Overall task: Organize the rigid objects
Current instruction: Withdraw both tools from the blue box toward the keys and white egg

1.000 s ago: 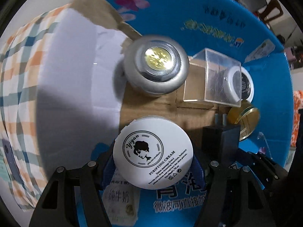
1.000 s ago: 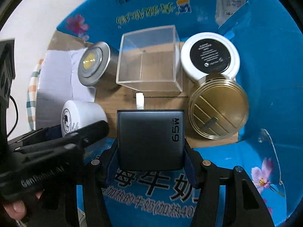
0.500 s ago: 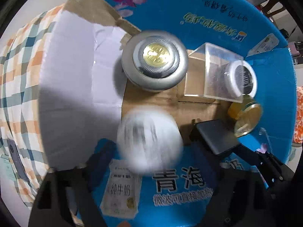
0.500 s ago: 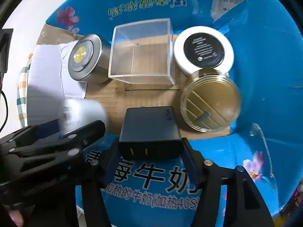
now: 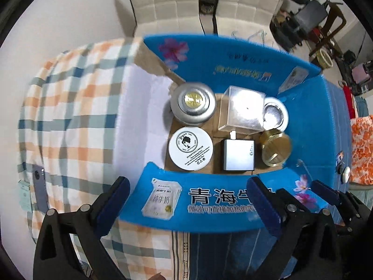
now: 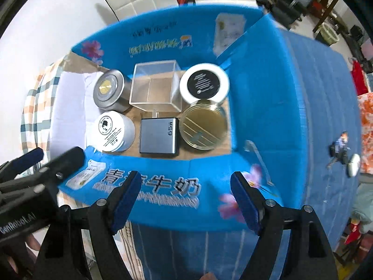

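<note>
A blue cardboard box (image 5: 233, 200) (image 6: 268, 116) holds several items. The white cream jar (image 5: 190, 151) (image 6: 109, 131) stands at front left, the grey 65W charger (image 5: 238, 154) (image 6: 159, 135) beside it. A silver tin (image 5: 193, 103) (image 6: 109, 91), a clear plastic cube (image 5: 242, 109) (image 6: 155, 86), a white jar with black lid (image 6: 204, 85) and a gold tin (image 5: 275, 147) (image 6: 202, 124) fill the other spots. My left gripper (image 5: 188, 205) is open and empty above the box's front flap. My right gripper (image 6: 186, 198) is open and empty, also above the front flap.
The box sits on a checked cloth (image 5: 70, 116) beside a blue cloth (image 6: 326, 116). A phone (image 5: 38, 186) lies on the checked cloth at left. Small items (image 6: 345, 156) lie on the blue cloth at right. A white padded chair (image 5: 177, 2) stands behind.
Both grippers opened, leaving the cream jar and the charger in the box, then pulled up and back from it. The view now takes in the whole box.
</note>
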Motion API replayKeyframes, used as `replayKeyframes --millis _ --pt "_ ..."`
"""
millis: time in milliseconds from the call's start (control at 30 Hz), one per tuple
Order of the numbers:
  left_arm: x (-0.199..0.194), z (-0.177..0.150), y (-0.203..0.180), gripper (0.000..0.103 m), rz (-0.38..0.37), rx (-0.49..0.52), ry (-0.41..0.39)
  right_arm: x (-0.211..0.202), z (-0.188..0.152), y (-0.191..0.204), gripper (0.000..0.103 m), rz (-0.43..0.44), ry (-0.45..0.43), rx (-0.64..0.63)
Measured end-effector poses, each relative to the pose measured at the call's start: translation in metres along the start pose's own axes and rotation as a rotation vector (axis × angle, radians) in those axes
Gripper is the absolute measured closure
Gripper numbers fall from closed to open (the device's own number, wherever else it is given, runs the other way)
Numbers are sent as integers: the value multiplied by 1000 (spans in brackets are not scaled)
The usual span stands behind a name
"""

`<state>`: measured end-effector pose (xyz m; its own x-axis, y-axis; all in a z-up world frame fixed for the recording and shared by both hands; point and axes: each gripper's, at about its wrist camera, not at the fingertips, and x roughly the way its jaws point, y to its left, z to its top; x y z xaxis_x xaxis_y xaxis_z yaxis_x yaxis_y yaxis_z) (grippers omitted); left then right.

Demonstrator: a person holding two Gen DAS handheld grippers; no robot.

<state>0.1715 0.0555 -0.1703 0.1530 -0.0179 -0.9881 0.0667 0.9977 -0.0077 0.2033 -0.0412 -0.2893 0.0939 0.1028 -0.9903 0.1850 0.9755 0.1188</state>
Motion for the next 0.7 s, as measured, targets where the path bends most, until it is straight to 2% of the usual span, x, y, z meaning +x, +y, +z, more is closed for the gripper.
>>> replayKeyframes --millis 433,700 --pt "-83 -25 6 0 16 -40 -148 -143 -34 9 22 21 -156 -57" --pt "-125 -40 2 0 37 -43 -225 -189 -48 -1 18 48 -205 -68"
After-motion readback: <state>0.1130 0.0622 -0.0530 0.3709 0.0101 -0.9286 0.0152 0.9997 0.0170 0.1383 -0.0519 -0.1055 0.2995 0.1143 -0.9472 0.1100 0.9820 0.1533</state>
